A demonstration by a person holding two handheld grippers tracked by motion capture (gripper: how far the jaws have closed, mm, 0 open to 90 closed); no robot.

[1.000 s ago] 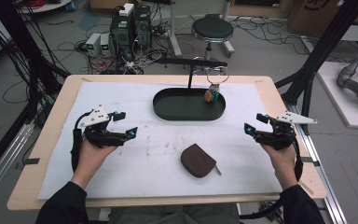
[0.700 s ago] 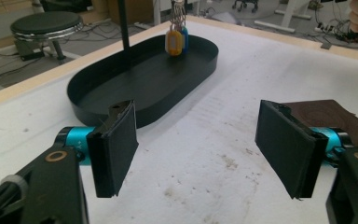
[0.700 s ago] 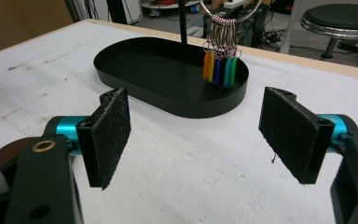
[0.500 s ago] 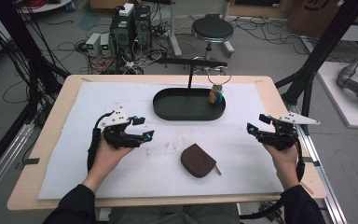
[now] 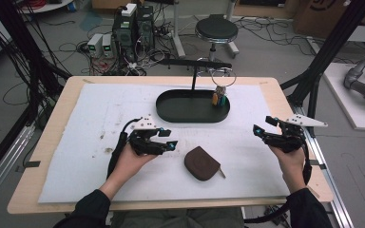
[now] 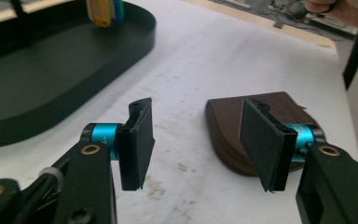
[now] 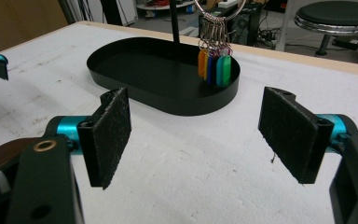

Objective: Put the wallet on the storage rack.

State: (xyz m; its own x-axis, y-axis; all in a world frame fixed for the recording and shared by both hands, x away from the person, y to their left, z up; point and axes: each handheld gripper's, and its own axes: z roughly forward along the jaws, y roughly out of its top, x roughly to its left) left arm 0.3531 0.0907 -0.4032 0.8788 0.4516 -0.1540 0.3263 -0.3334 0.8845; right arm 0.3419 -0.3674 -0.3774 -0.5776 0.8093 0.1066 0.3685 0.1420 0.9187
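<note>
A brown leather pouch [image 5: 202, 163] lies on the white mat near the front middle. My left gripper [image 5: 169, 138] hovers open just left of it; in the left gripper view the pouch [image 6: 233, 126] sits just beyond and behind the right jaw, with nothing between the pads. My right gripper [image 5: 261, 128] stands open at the right side of the mat, apart from everything. A black oval tray [image 5: 171, 111] sits at the back middle. A ring of coloured key tags [image 5: 220, 99] hangs from a black stand [image 5: 195, 63] over the tray's right end, also seen as key tags [image 7: 214, 67].
The white mat [image 5: 85, 118] covers most of the wooden table [image 5: 294, 107]. Beyond the far edge are a stool [image 5: 216, 29], computer boxes and cables on the floor. Black frame posts stand at both sides.
My left gripper has travelled right across the mat, from the left side to just beside the pouch. The right gripper has stayed almost still.
</note>
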